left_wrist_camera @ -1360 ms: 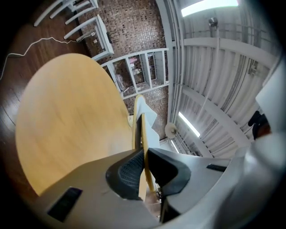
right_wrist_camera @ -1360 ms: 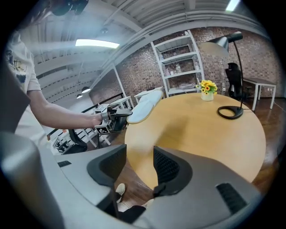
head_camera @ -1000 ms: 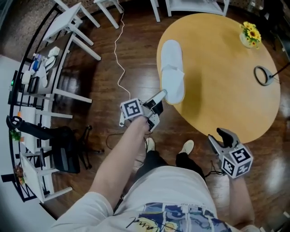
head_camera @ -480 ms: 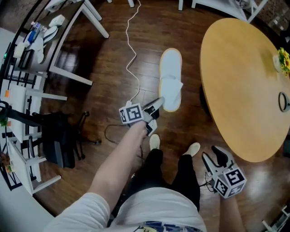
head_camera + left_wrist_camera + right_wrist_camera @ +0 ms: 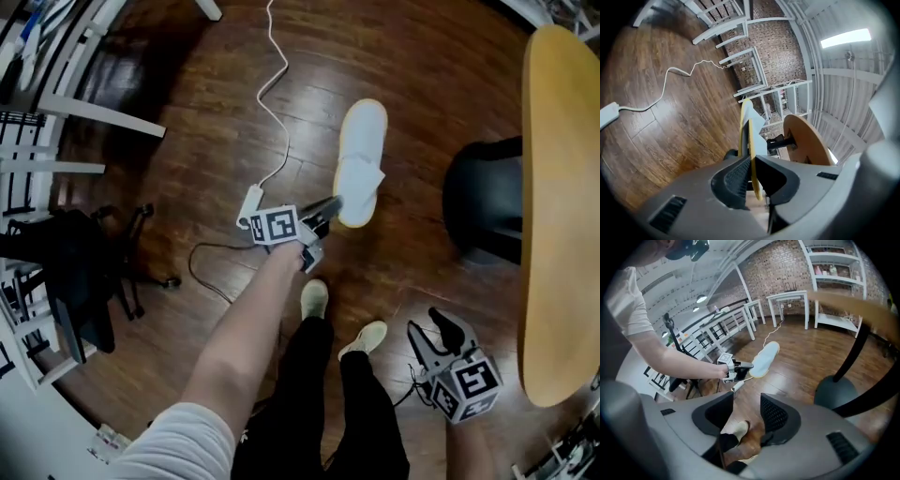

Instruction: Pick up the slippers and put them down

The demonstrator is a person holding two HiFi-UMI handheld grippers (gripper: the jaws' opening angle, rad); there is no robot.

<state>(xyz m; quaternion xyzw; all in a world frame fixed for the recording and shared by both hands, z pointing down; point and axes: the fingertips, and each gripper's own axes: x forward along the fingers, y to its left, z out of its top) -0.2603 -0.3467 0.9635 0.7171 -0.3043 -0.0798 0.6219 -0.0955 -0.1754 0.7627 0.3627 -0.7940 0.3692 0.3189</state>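
Floor: dark brown wood planks (image 5: 187, 122), glossy.

Landmark: round light-wood table (image 5: 553, 216) on a black pedestal base (image 5: 483, 202).

Left of the table, well apart: a white cable (image 5: 274, 84) snakes over the floor to a white power strip (image 5: 248, 208).

Further left of the table: white-legged furniture (image 5: 94, 114) and a black stand with splayed feet (image 5: 75, 281).

Behind the table: brick wall (image 5: 773, 273), white shelving (image 5: 834, 281).

Overhead: strip light (image 5: 846, 37), lit.

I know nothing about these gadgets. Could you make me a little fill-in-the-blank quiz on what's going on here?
The left claw is shut on a white ____.
The right claw is open and holds ____.
The wooden table stands on a ____ base.
Missing words: slipper; nothing; black.
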